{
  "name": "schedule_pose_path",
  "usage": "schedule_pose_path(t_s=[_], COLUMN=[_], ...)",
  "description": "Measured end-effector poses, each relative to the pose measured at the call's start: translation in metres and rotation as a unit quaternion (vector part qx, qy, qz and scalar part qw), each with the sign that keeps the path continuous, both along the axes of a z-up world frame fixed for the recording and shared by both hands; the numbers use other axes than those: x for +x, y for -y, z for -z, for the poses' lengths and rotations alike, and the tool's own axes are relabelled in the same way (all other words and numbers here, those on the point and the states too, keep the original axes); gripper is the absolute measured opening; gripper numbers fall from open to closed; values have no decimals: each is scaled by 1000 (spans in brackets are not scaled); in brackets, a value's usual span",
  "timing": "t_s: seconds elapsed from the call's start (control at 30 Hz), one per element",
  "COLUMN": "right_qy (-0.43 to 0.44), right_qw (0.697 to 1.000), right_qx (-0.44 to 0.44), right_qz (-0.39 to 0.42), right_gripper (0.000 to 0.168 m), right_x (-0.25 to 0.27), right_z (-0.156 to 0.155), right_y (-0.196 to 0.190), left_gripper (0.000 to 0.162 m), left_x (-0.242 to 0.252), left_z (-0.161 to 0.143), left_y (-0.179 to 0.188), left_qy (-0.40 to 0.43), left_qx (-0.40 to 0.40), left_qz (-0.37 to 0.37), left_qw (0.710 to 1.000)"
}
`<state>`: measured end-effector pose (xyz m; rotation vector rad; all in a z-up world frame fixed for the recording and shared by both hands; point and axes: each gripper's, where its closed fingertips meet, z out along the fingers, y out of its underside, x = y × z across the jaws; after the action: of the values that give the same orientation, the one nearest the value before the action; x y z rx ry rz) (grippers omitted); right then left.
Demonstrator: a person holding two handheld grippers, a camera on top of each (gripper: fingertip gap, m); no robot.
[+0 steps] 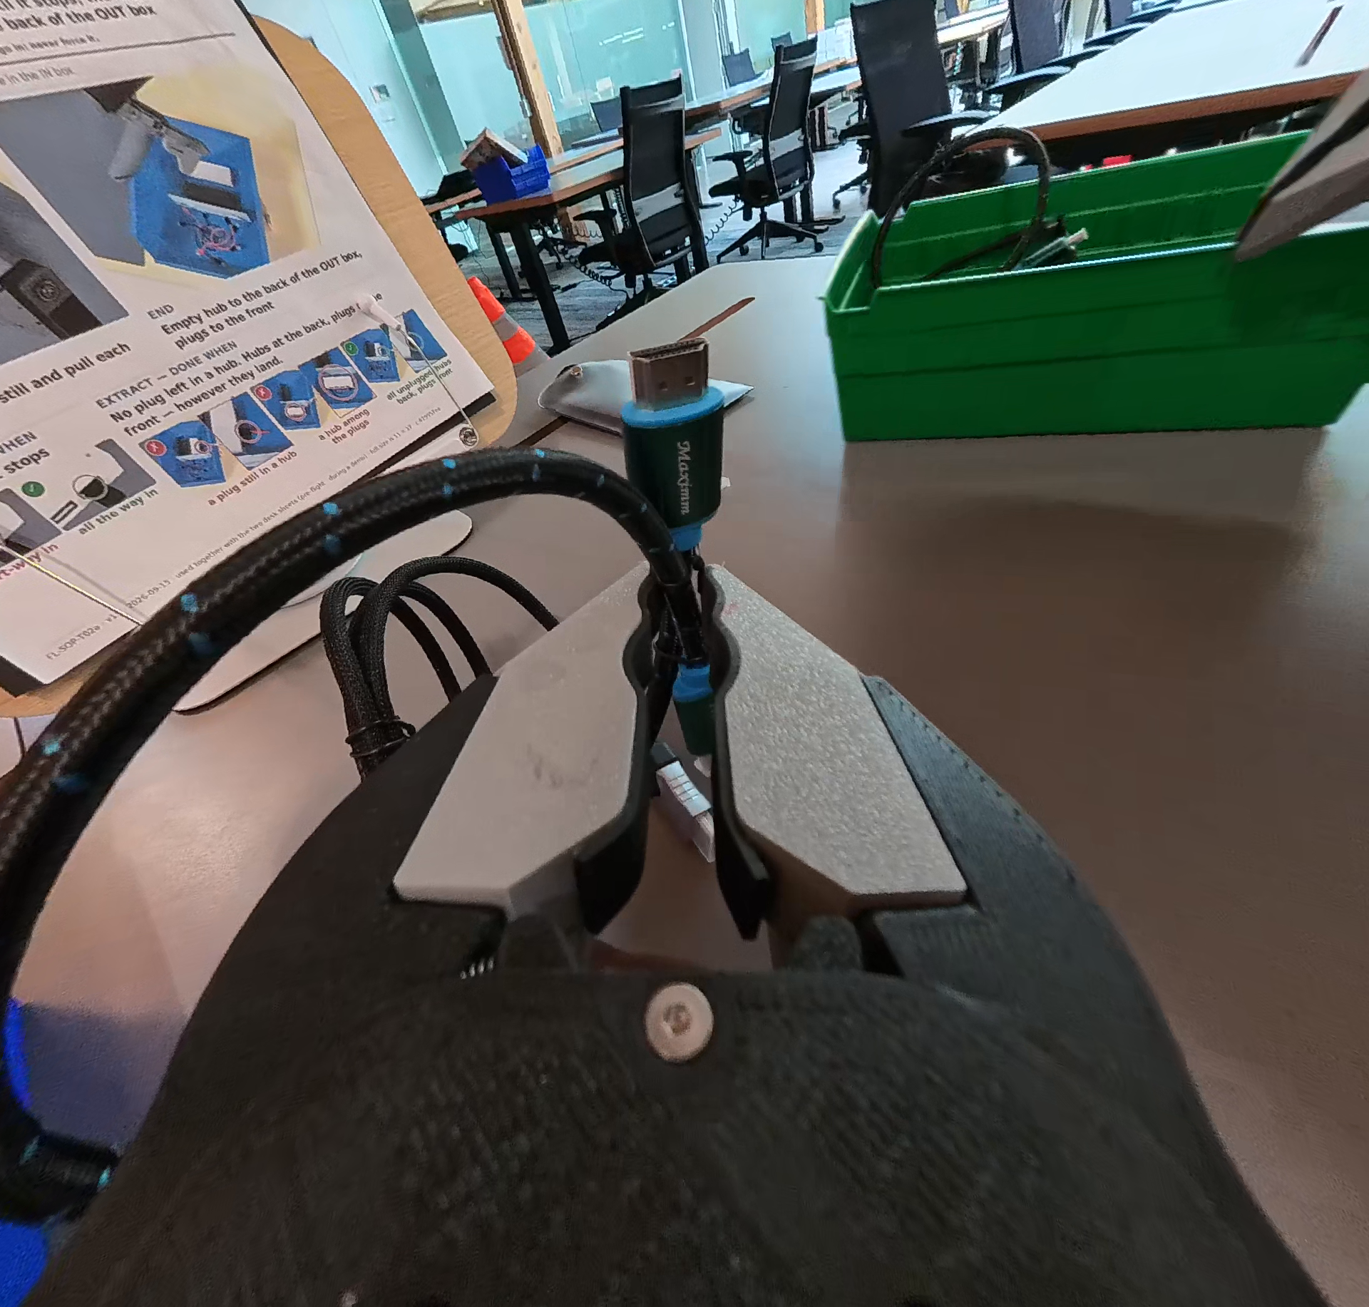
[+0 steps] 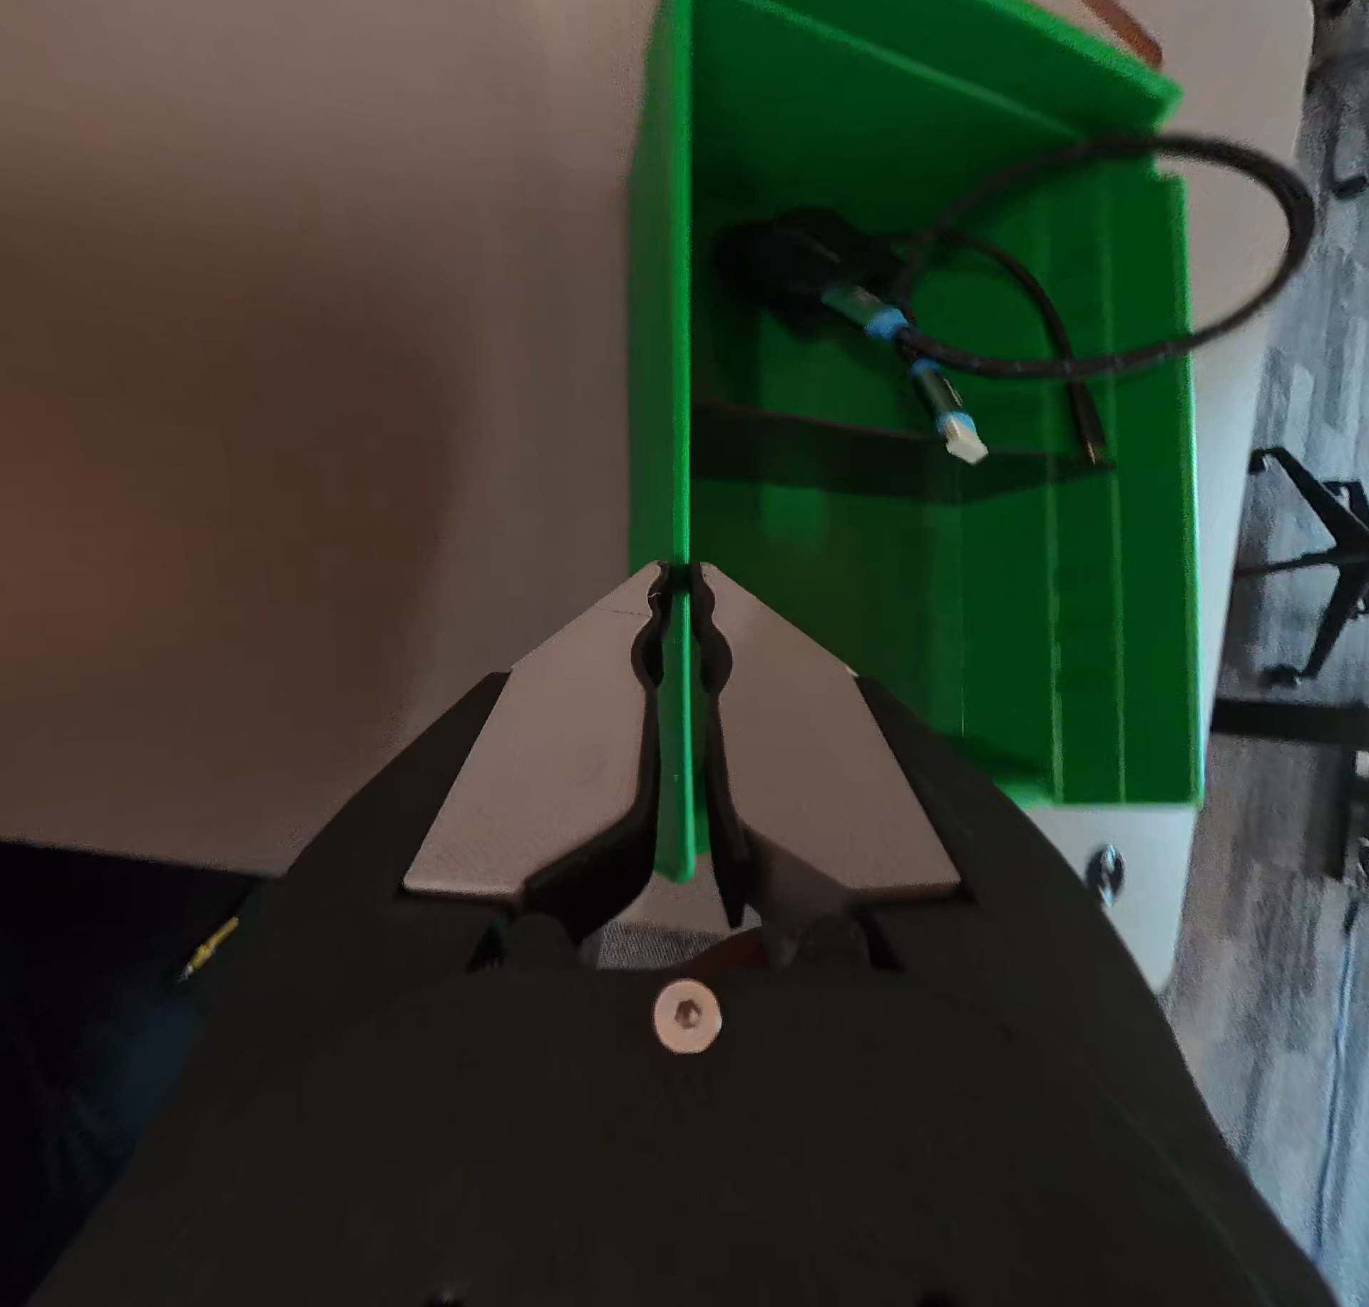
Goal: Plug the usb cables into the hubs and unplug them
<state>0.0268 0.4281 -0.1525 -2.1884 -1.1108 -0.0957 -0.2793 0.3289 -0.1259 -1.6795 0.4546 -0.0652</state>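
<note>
L gripper (image 1: 685, 590) is clenching its fingers on a bundle of black braided cable (image 1: 244, 582) just below a blue-collared plug (image 1: 670, 434), which is pointing up over the grey surface (image 1: 1037, 642). An instruction sheet on a stand (image 1: 222, 234) is standing far left. R gripper (image 2: 680, 575) is clamping its fingers on the near wall of the green bin (image 2: 874, 123) at right, w/ another cable (image 2: 1037, 338) & plugs lying inside.
</note>
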Motion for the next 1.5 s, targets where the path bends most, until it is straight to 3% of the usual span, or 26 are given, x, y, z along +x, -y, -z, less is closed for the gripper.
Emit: schedule_pose_path(t_s=[0.27, 0.33, 0.47, 0.63, 0.8, 0.9, 0.97, 1.0, 1.13, 1.3, 1.5], right_qy=[-21, -38, -131, -264, -385, -423, -436, -436, -419, -387, -306], right_qw=[999, 997, 985, 925, 843, 812, 792, 788, 815, 874, 912], right_qx=[39, 58, 69, -14, -100, -146, -155, -151, -99, 7, 71], right_qz=[-17, -21, -90, -275, -361, -376, -399, -407, -387, -294, -263], right_gripper=[4, 18, 20, 23, 32, 34, 14, 13, 9, 9, 9], right_x=[-66, -74, -115, -208, -269, -288, -293, -294, -291, -255, -207], right_z=[-2, -11, -32, -38, -50, -51, -53, -53, -48, -56, -47], right_y=[-50, -47, -11, 72, 115, 124, 131, 132, 116, 66, 56], left_gripper=[8, 8, 7, 7, 7, 8, 8, 9, 17, 35, 33], left_x=[-7, -7, -6, 9, 25, 40, 44, 44, 48, 33, -38], left_z=[-1, 0, 1, -1, 2, -1, 2, 4, 8, -9, -49], left_y=[-1, -1, 0, 3, 8, 15, 15, 15, 17, 28, 49], left_qy=[2, 6, 3, 13, 47, 75, 83, 88, 125, 126, 146], left_qx=[3, -2, -3, 3, -15, -21, -33, -42, -75, -40, -29], left_qz=[-9, -4, -1, 37, 85, 130, 137, 140, 163, 162, 50], left_qw=[1000, 1000, 1000, 999, 995, 988, 987, 985, 976, 978, 988])
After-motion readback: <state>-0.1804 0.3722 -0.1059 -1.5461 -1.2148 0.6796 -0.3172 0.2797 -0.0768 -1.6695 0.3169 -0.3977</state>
